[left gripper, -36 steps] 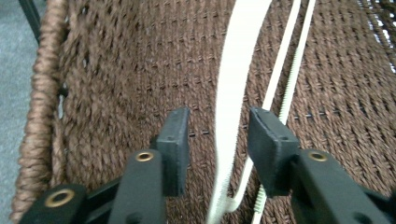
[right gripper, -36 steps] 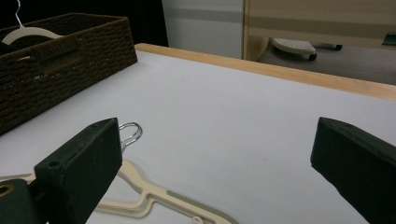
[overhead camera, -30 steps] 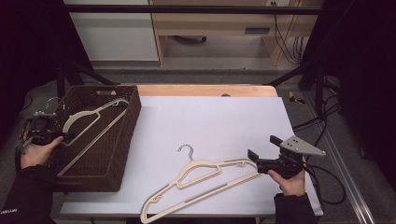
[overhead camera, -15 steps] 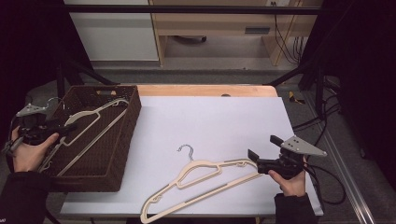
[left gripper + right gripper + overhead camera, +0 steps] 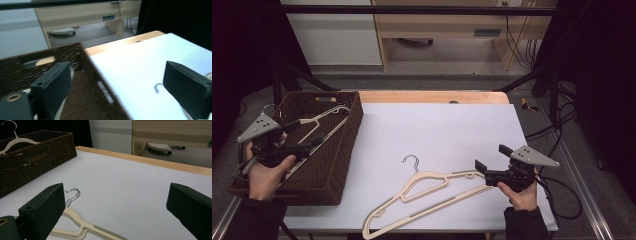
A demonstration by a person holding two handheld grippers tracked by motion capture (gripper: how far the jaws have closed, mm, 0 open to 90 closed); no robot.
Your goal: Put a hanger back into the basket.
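High view: overhead, facing forward-down, far. Left gripper view: close, low over basket (image 5: 82, 75) edge. Right gripper view: close, low above table (image 5: 130, 182). Shared everywhere: basket, hanger hook (image 5: 73, 195).

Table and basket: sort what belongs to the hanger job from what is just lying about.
Part of the job:
- cream hanger on the table
- cream hanger in the basket
- brown wicker basket
- left gripper, open
- right gripper, open

Just lying about:
- wooden cabinet
- cables on the floor
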